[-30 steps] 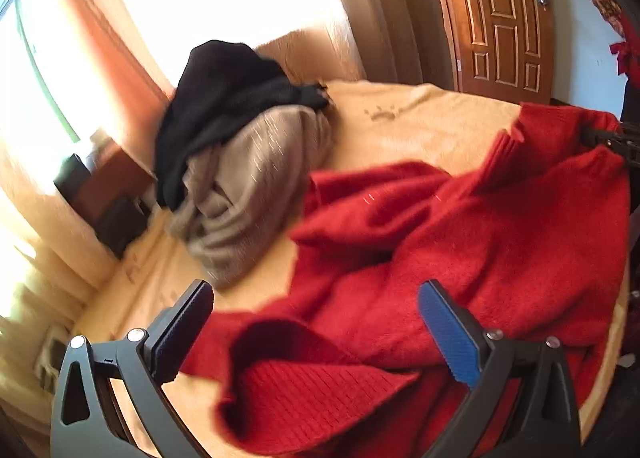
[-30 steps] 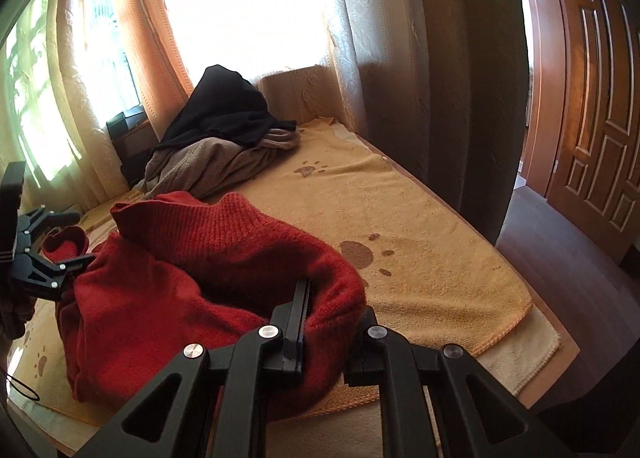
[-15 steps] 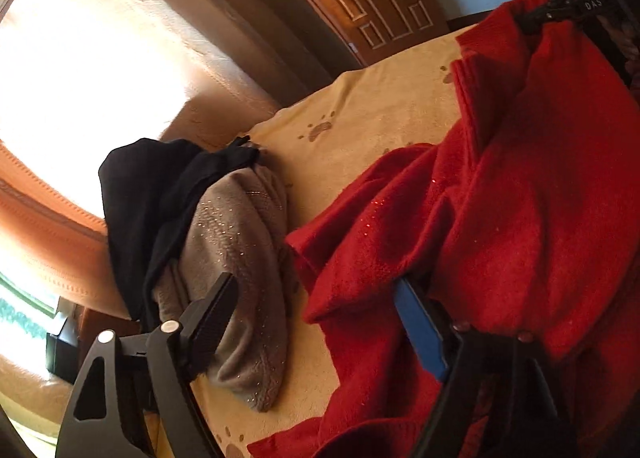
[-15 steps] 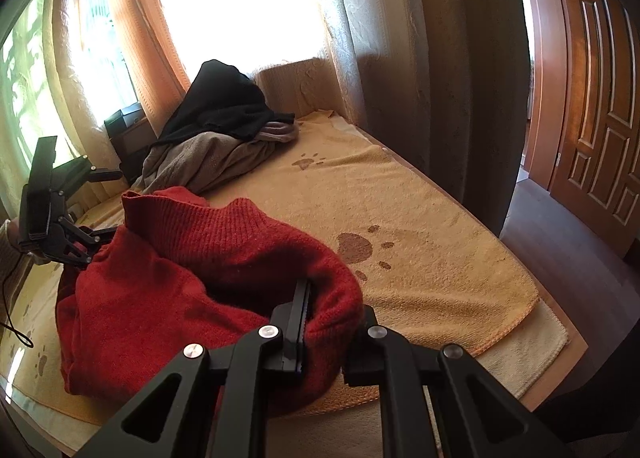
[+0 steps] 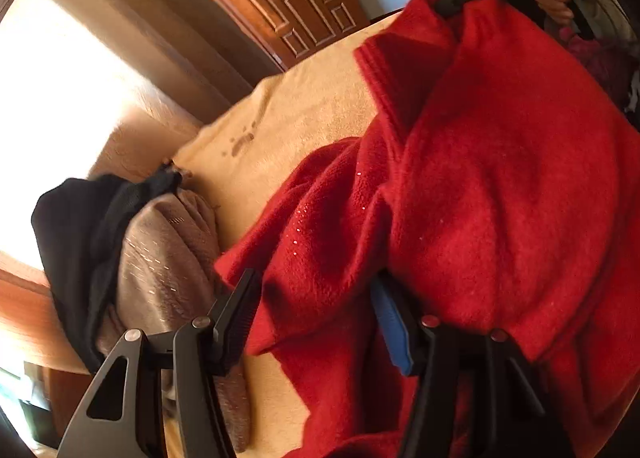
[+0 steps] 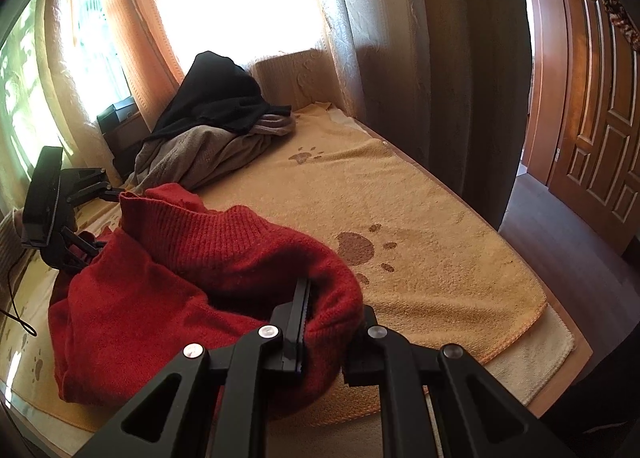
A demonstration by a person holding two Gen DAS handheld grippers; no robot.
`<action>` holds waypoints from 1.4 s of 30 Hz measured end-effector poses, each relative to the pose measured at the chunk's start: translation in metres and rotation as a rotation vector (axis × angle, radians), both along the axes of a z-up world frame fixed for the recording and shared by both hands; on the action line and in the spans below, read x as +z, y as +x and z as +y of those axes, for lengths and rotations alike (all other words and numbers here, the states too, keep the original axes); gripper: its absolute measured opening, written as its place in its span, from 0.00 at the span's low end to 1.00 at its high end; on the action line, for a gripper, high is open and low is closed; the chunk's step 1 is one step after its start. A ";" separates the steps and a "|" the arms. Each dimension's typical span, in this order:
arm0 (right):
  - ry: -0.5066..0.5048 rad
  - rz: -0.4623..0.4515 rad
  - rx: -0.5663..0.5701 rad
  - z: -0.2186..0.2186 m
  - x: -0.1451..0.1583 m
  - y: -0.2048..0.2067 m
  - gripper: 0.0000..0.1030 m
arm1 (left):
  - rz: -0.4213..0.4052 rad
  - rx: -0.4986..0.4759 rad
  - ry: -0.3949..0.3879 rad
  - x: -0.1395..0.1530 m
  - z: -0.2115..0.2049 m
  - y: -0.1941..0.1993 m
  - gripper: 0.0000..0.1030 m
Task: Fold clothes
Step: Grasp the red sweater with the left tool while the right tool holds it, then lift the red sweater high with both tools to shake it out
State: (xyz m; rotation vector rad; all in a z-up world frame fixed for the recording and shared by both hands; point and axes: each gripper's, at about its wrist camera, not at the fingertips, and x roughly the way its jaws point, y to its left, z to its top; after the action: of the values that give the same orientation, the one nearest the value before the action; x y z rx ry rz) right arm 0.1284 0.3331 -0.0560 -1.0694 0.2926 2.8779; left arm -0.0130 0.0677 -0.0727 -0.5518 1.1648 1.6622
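A red knit sweater (image 6: 160,298) lies bunched on a yellow paw-print towel (image 6: 400,217). My right gripper (image 6: 332,322) is shut on a thick rolled edge of it near the towel's front. The left wrist view shows that same gripper (image 5: 452,3) holding the sweater (image 5: 500,197) up at the top right. My left gripper (image 5: 314,318) is open, with a fold of the sweater lying between its black finger and its blue-padded finger. From the right wrist view, the left gripper (image 6: 110,219) sits at the sweater's far left edge.
A heap of black and beige garments (image 6: 216,125) sits at the towel's far end by the window and curtains. The towel's edge (image 6: 532,322) hangs near the surface's right side, with floor and a wooden door (image 6: 592,97) beyond. A dark box (image 6: 116,113) stands left of the heap.
My left gripper has rolled and pushed into the sweater, and its fingers have drawn closer round a fold. The right gripper has kept its hold and barely moved.
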 end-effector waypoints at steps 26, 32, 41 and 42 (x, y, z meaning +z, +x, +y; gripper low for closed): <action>0.291 0.555 -0.107 -0.032 0.141 0.010 0.11 | 0.122 0.423 0.950 0.241 -0.090 0.059 0.06; 0.444 0.866 -0.178 -0.066 0.232 0.037 0.11 | 0.291 0.436 1.072 0.300 -0.130 0.123 0.06; 0.547 1.175 -0.239 -0.119 0.331 0.082 0.11 | 0.566 0.470 1.230 0.373 -0.186 0.225 0.06; 0.544 1.206 -0.241 -0.126 0.337 0.091 0.11 | 0.605 0.471 1.235 0.381 -0.190 0.240 0.06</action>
State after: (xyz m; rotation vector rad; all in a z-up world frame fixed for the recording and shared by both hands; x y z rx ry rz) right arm 0.2198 0.2070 0.2809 0.7648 -0.3026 2.6961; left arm 0.2268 -0.1227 0.3080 0.5428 0.1659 2.6405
